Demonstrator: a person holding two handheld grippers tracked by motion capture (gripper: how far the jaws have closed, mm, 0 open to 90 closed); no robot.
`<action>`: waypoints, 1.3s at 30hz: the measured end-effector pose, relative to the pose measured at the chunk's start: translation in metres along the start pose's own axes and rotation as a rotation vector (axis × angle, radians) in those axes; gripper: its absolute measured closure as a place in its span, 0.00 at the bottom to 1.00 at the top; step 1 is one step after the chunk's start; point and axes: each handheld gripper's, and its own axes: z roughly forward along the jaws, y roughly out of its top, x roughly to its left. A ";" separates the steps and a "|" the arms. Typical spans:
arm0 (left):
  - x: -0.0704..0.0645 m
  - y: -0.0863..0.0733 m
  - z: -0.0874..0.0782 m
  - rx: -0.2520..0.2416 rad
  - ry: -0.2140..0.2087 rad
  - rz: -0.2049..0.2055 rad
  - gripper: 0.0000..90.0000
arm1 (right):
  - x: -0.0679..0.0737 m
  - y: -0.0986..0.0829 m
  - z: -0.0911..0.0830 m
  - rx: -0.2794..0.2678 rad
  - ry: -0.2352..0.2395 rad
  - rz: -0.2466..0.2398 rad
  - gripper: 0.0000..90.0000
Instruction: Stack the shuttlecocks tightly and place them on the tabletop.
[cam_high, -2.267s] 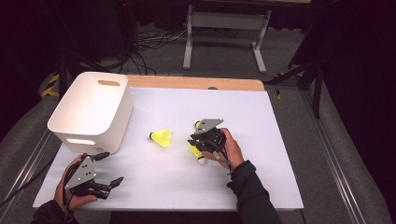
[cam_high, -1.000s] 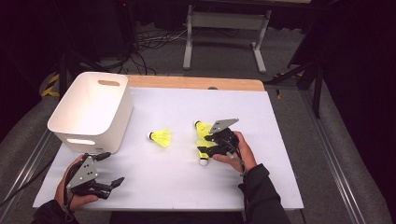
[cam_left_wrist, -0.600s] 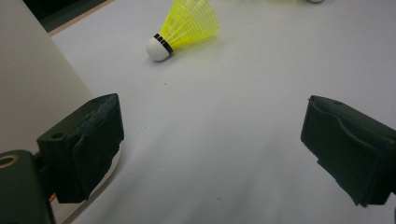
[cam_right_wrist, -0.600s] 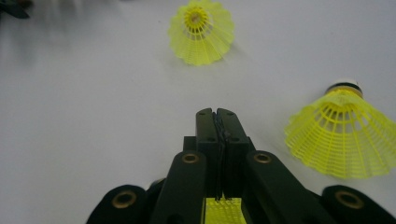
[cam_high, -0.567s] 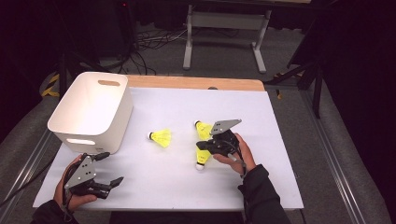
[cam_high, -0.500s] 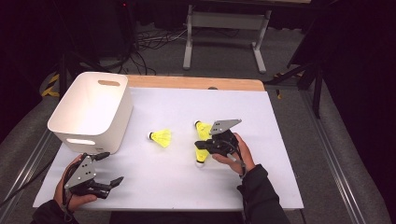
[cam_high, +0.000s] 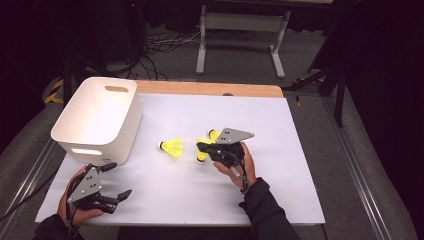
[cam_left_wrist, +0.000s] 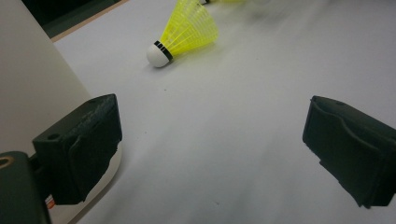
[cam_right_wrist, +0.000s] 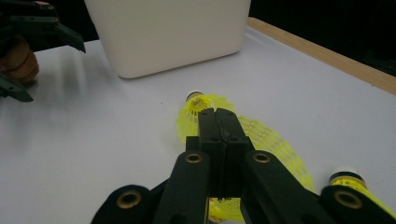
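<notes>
Bin (cam_high: 100, 117) sits left of one shuttlecock (cam_high: 171, 147), apparently two more (cam_high: 207, 142) beyond.

We see a white-topped table (cam_high: 300, 150) with a wooden far edge, grey carpet floor (cam_high: 310, 55), a metal stand (cam_high: 240, 22), cables, dark surroundings.

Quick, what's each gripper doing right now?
Left gripper: open, holding nothing.
Right gripper: shut on a yellow shuttlecock.

The white bin (cam_high: 100, 120) walls off the counter's (cam_high: 280, 150) left rear. Right of the bin, open counter runs to a lone shuttlecock (cam_high: 172, 147); beyond that, 2 more shuttlecocks (cam_high: 205, 150) crowd the right claw (cam_high: 202, 147).
</notes>
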 end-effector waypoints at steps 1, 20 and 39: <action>0.000 0.000 0.000 -0.001 -0.003 0.002 0.06 | 0.000 -0.001 0.002 -0.010 -0.010 0.009 1.00; -0.001 0.000 -0.002 -0.001 -0.005 0.010 0.05 | 0.010 -0.020 -0.010 0.116 -0.011 -0.028 0.82; -0.003 0.000 0.000 0.012 -0.012 0.024 0.06 | 0.010 -0.058 -0.034 0.277 -0.029 -0.027 0.79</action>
